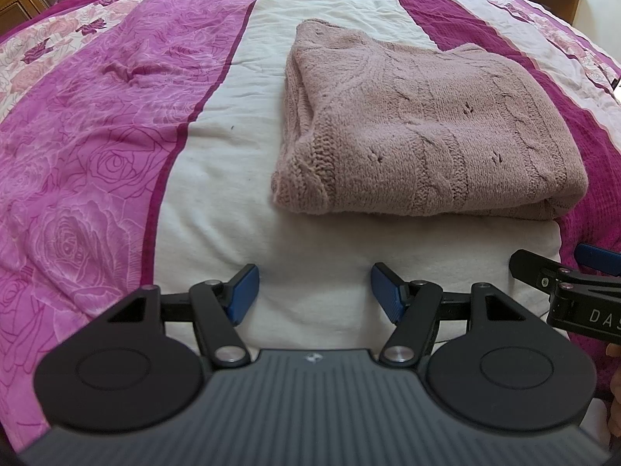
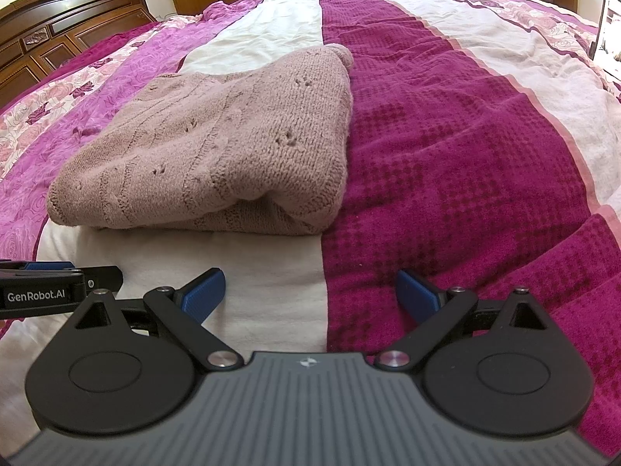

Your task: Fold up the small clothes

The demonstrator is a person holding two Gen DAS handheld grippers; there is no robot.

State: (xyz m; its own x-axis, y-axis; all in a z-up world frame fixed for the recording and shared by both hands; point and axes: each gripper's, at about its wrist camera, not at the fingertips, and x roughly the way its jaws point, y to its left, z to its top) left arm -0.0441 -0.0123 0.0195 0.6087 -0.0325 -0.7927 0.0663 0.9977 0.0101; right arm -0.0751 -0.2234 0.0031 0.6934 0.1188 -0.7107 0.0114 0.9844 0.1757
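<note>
A dusty-pink knitted sweater (image 1: 423,132) lies folded into a thick rectangle on the bed; the right wrist view shows the sweater (image 2: 217,147) at centre left. My left gripper (image 1: 314,291) hovers over the white stripe just short of the sweater's near edge, open with nothing between its blue pads. My right gripper (image 2: 310,291) is also open and empty, a little in front of the sweater's right corner. Each gripper shows at the edge of the other's view: the right gripper (image 1: 566,283) and the left gripper (image 2: 58,275).
The bedspread (image 2: 446,147) has magenta, rose-print pink and white stripes and fills both views. A wooden headboard (image 2: 70,19) and cabinets stand at the far left. An open laptop (image 2: 607,35) sits on the bed's right edge. A hand (image 1: 615,369) shows at the right.
</note>
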